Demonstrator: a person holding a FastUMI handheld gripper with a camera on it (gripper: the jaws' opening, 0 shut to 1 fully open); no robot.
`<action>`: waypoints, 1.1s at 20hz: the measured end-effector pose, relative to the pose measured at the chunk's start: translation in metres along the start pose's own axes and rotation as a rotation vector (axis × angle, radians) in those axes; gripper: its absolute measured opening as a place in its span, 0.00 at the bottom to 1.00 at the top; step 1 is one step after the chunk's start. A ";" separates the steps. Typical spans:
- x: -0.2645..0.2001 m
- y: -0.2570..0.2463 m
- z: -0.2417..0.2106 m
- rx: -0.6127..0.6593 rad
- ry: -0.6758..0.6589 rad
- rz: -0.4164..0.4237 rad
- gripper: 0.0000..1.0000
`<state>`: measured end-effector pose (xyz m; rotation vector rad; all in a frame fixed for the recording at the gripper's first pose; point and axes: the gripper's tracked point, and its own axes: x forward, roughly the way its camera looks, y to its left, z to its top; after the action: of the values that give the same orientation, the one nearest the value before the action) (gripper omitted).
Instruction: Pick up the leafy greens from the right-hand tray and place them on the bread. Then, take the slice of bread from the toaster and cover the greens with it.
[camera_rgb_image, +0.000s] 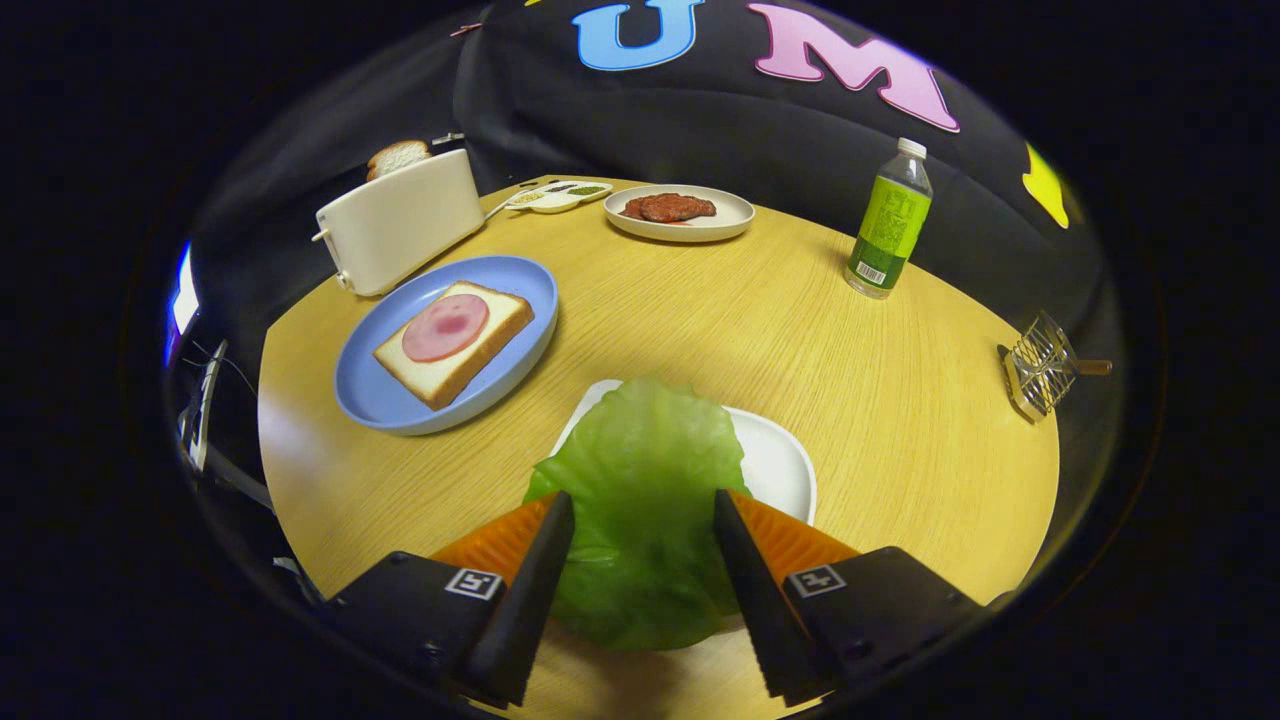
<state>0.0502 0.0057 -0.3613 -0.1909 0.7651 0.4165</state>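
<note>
A green lettuce leaf (640, 470) lies on a white tray (778, 465) at the near side of the round wooden table. My gripper (643, 495) is open, one finger on each side of the leaf, which fills the gap between them. Whether the fingers touch the leaf is unclear. Beyond the fingers to the left, a blue plate (365, 400) holds a slice of bread (490, 345) topped with a round of ham (445, 327). Behind that plate stands a cream toaster (400, 225) with a bread slice (397, 157) sticking out of its slot.
At the far side of the table are a beige plate with reddish meat (680, 215) and a small divided condiment dish (558, 195). A green-labelled bottle (890, 225) stands upright far right. A small wire rack (1040, 372) sits at the right table edge.
</note>
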 end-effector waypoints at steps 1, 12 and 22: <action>0.002 0.000 0.000 0.011 0.007 -0.005 0.79; 0.003 -0.005 -0.002 0.054 0.084 0.002 0.14; -0.050 -0.008 0.045 0.114 0.062 -0.076 0.06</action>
<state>0.0503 -0.0023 -0.2937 -0.1266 0.8376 0.2952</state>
